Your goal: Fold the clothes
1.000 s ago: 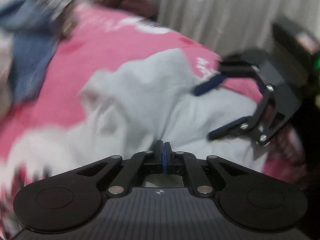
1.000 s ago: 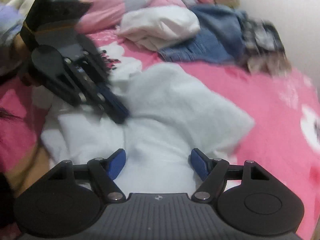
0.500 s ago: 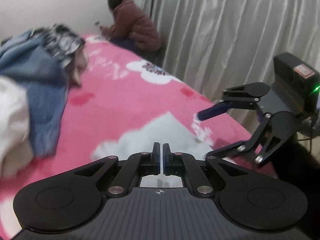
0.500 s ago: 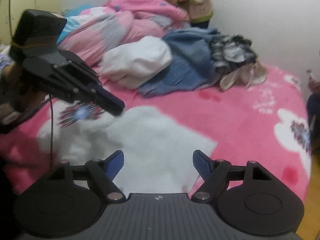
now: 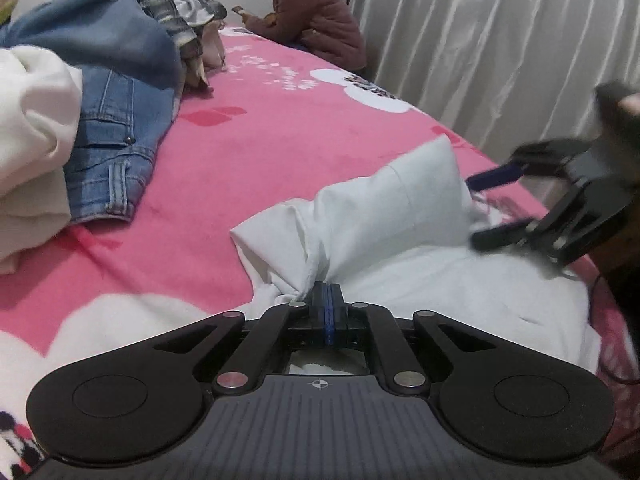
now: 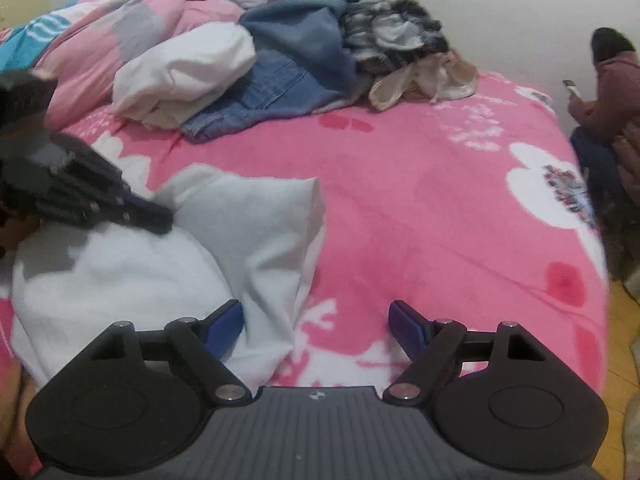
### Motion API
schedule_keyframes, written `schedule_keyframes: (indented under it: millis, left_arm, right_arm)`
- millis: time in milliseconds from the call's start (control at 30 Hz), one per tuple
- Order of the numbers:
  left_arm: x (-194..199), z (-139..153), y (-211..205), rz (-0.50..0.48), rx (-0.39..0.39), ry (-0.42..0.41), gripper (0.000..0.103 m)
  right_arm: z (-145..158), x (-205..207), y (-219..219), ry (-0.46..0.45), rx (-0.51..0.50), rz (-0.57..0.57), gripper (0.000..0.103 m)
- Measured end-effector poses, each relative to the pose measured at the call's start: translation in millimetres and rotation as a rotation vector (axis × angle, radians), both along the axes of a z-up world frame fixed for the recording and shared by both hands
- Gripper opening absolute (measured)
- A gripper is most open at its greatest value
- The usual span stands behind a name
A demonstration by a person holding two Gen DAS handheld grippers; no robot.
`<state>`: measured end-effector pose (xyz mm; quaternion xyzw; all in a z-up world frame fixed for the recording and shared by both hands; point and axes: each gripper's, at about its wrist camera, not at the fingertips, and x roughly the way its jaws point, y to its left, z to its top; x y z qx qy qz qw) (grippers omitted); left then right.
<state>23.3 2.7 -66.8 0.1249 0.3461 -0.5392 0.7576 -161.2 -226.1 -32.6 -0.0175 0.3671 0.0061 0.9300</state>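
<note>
On our left, a cream garment and blue jeans pile on the pink bed. Our left gripper, fingers closed, pinches the bunched white garment lying near the bed's front edge. Our right gripper hovers wide open, empty.

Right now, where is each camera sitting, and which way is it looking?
Left wrist: rides the left gripper, looking down across the pink bed toward the curtain; its jaws are shut on the white shirt, with the right gripper at its right.
Right wrist: rides the right gripper, jaws open, facing the clothes pile; the left gripper shows at its left.
Both see the shirt, bed, jeans and a seated person.
</note>
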Motion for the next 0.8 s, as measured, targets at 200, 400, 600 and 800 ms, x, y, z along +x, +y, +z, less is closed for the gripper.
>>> schedule_keyframes:
  millis: [200,400,600,800]
  left_arm:
    - [-2.8,22.5,5.1,0.039,-0.089,0.080,0.002]
    - [2.0,0.1,-5.1,0.047,-0.011,0.101,0.002]
    - [15.9,18.0,6.5,0.106,-0.079,0.281,0.002]
    - [-2.3,17.2,-12.0,0.009,-0.006,0.167,0.003]
  right_arm:
    - [26.1,6.1,23.1,-0.139,0.105,0.027,0.081]
    - [-16.3,43.6,48.8,0.056,0.128,0.031,0.080]
    - [-21.6,43.5,59.8,0.068,0.071,0.025,0.081]
    - [-22.8,41.0,59.7,0.065,0.066,0.027,0.082]
